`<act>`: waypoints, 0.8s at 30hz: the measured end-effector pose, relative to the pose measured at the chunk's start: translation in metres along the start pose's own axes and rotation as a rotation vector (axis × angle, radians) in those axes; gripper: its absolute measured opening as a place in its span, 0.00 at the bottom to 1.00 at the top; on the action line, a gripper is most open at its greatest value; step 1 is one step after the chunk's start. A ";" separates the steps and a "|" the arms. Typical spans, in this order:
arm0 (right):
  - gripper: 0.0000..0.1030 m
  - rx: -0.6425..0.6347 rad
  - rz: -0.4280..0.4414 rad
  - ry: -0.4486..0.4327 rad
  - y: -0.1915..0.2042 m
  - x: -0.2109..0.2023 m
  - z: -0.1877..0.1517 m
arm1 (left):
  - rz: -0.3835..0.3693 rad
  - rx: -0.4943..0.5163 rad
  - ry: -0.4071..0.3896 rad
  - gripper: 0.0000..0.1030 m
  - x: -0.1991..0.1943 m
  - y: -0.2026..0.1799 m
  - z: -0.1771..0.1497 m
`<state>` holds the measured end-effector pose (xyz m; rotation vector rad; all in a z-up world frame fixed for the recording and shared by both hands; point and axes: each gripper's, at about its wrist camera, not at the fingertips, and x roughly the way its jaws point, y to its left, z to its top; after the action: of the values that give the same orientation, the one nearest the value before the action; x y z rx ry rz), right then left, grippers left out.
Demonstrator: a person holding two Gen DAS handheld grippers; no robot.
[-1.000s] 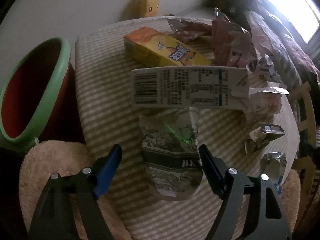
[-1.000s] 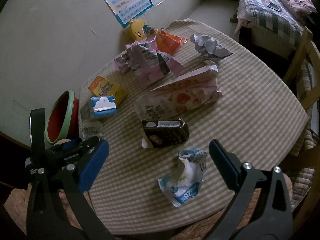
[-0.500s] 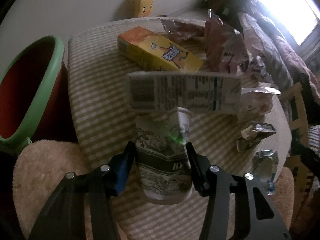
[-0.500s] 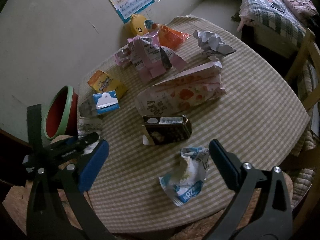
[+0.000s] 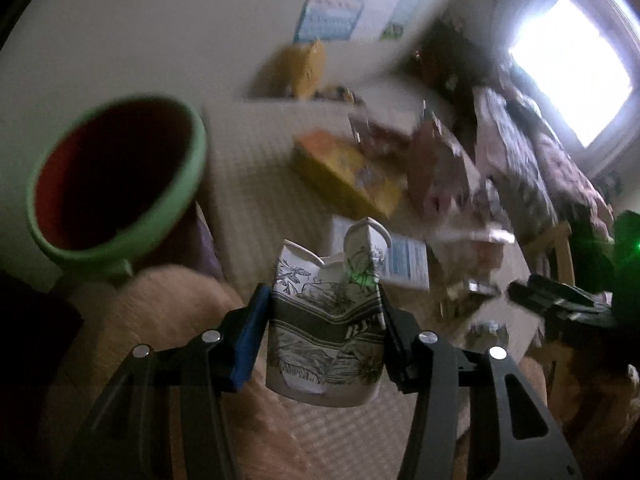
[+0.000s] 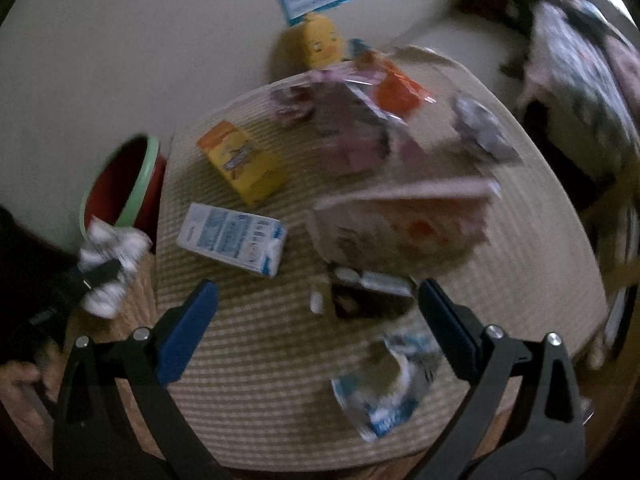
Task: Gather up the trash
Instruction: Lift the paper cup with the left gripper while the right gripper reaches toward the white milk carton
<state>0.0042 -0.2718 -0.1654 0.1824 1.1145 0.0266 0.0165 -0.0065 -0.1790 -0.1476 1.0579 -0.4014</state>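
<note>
Now the left claw (image 5: 324, 320) is clamping a crumpled white paper cup w/ black line-drawn print (image 5: 326, 328), pads pressing on both its sides, cup lifted clear of the round surface w/ beige checked cloth (image 6: 260, 360). In the right wrist view that cup is showing as a white blur at the surface's left edge, just beside the red bin w/ pale green rim (image 5: 116, 176), not over its mouth. The right claw (image 6: 320, 328) is hanging w/ jaws wide apart, nothing btwn them, above the near part of the surface. Below it are lying a dark brown flattened carton (image 6: 368, 296) and a crumpled blue-and-white wrapper (image 6: 384, 392). Further back: a white-and-blue milk carton (image 6: 232, 240) on its side, a yellow-orange drink carton (image 6: 244, 164), a big pink snack box (image 6: 404, 224), a purplish crumpled bag (image 6: 348, 128), an orange wrapper (image 6: 396, 88) and a grey paper ball (image 6: 480, 132). A yellow duck-shaped toy (image 6: 320, 42) is standing at the far edge by the wall. Both views are blurred.
</note>
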 end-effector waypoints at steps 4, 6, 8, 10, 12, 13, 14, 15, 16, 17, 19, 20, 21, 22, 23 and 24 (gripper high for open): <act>0.96 -0.131 -0.024 0.039 0.028 0.019 0.016 | 0.041 0.025 -0.108 0.47 -0.024 0.005 0.010; 0.96 -0.173 -0.022 0.072 0.038 0.033 0.023 | 0.065 0.032 -0.137 0.47 -0.030 0.009 0.013; 0.96 -0.219 -0.026 0.113 0.049 0.048 0.027 | 0.074 0.022 -0.146 0.47 -0.033 0.015 0.015; 0.96 -0.272 -0.049 0.150 0.059 0.061 0.029 | 0.074 -0.004 -0.146 0.47 -0.034 0.023 0.016; 0.96 -0.327 -0.055 0.181 0.069 0.072 0.029 | 0.074 -0.016 -0.147 0.47 -0.036 0.028 0.016; 0.96 -0.354 -0.054 0.197 0.073 0.078 0.029 | 0.080 -0.019 -0.156 0.47 -0.039 0.030 0.017; 0.96 -0.382 -0.056 0.214 0.078 0.084 0.029 | 0.083 -0.019 -0.162 0.47 -0.040 0.031 0.016; 0.96 -0.400 -0.059 0.226 0.081 0.088 0.029 | 0.087 -0.020 -0.169 0.47 -0.043 0.033 0.016; 0.96 -0.423 -0.069 0.241 0.084 0.094 0.030 | 0.091 -0.022 -0.178 0.47 -0.045 0.033 0.016; 0.96 -0.442 -0.082 0.249 0.087 0.099 0.030 | 0.093 -0.023 -0.184 0.47 -0.046 0.033 0.016; 0.96 -0.461 -0.093 0.248 0.089 0.104 0.032 | 0.101 -0.015 -0.196 0.47 -0.050 0.032 0.017; 0.96 -0.466 -0.094 0.246 0.090 0.106 0.032 | 0.107 -0.008 -0.204 0.47 -0.052 0.031 0.016; 0.96 -0.468 -0.091 0.246 0.089 0.108 0.033 | 0.114 0.000 -0.213 0.47 -0.055 0.029 0.016; 0.96 -0.468 -0.089 0.248 0.090 0.109 0.033 | 0.127 0.012 -0.227 0.47 -0.058 0.028 0.017; 0.96 -0.467 -0.084 0.251 0.090 0.111 0.034 | 0.136 0.020 -0.236 0.47 -0.060 0.027 0.018; 0.95 -0.467 -0.077 0.254 0.089 0.112 0.033 | 0.143 0.026 -0.244 0.47 -0.062 0.026 0.018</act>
<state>0.0895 -0.1761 -0.2372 -0.2889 1.3360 0.2442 0.0125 0.0398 -0.1278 -0.0939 0.8172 -0.2606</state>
